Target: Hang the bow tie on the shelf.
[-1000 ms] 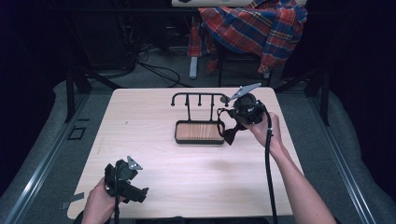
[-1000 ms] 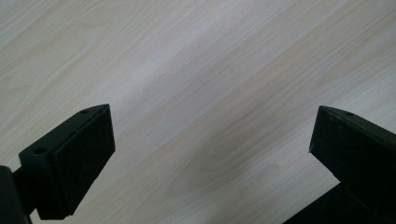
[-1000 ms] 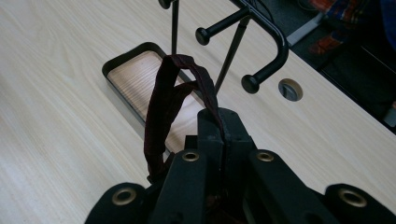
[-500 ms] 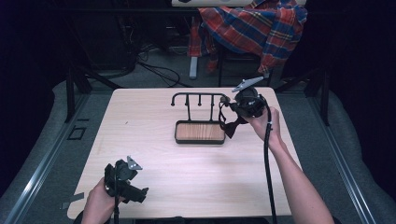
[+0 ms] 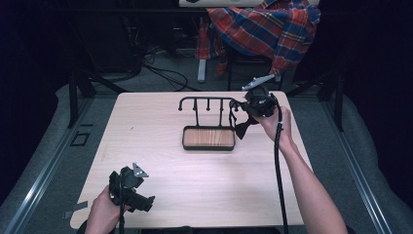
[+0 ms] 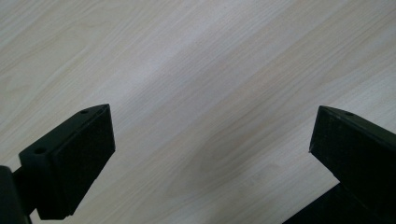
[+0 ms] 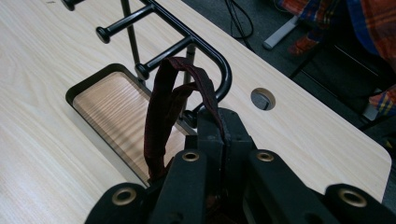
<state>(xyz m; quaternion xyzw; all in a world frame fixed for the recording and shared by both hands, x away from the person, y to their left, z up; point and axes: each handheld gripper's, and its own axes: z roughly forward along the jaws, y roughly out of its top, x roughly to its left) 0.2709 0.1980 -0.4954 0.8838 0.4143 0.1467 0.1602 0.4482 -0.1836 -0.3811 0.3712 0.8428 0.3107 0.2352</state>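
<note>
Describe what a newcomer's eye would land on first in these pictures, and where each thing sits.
First comes the right gripper at the table's far right, shut on a dark strap that loops beside the black hook rack standing on its wood-lined tray. Next, the left gripper rests open near the front left edge of the pale table. Behind the table hangs a red plaid cloth.
</note>
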